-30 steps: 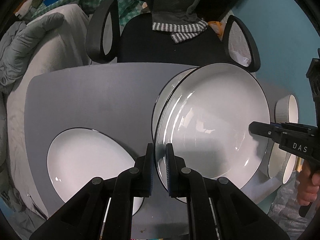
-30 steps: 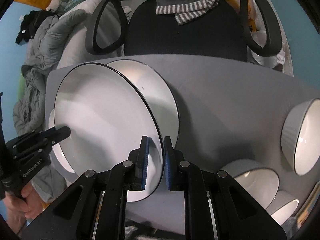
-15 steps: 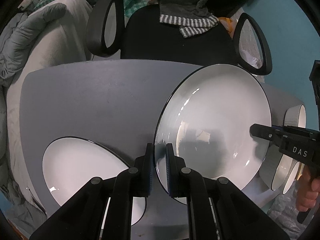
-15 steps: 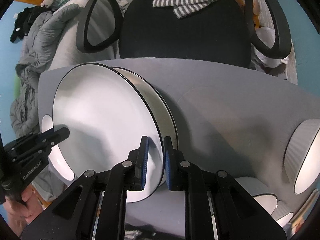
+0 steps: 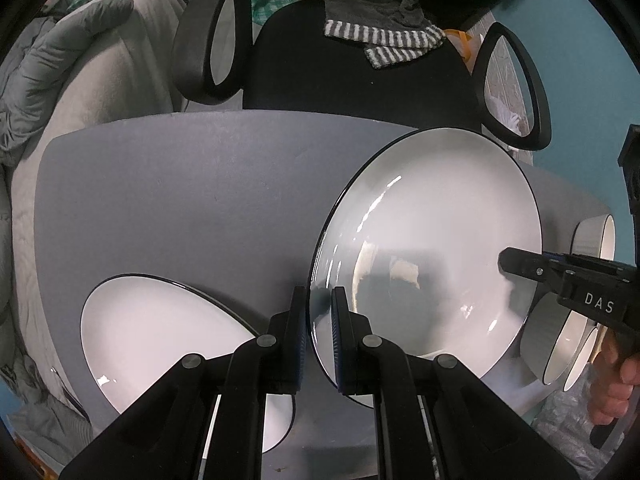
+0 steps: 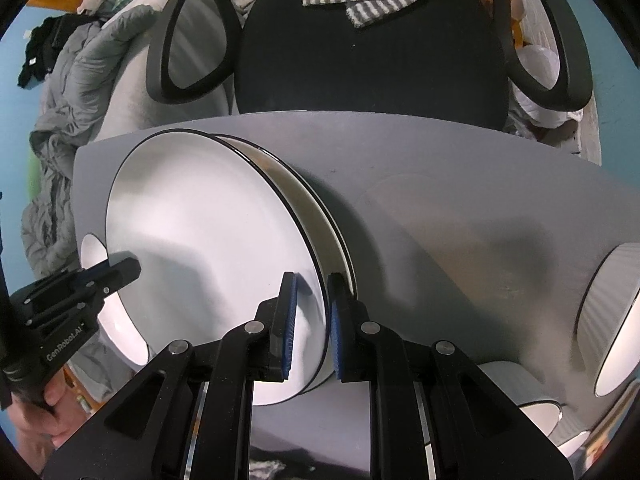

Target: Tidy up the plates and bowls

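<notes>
A large white plate with a black rim (image 5: pixel 432 248) is held by both grippers. My left gripper (image 5: pixel 319 340) is shut on its left rim. My right gripper (image 6: pixel 310 320) is shut on its right rim; the plate also shows in the right wrist view (image 6: pixel 208 240). Just under it lies a second white plate (image 6: pixel 316 216) on the grey table (image 5: pixel 180 184), almost covered. A third white plate (image 5: pixel 160 340) lies flat at the table's left. The right gripper also shows in the left wrist view (image 5: pixel 520 260).
White bowls with black rims stand at the table's right side (image 6: pixel 612 320), (image 5: pixel 596 236), (image 5: pixel 560 344). A black office chair (image 5: pixel 352 60) with a striped cloth stands behind the table. Grey bedding (image 5: pixel 60 64) lies at the left.
The held plate has come down over the second plate, which now shows only as a thin edge. Both grippers have kept their grip.
</notes>
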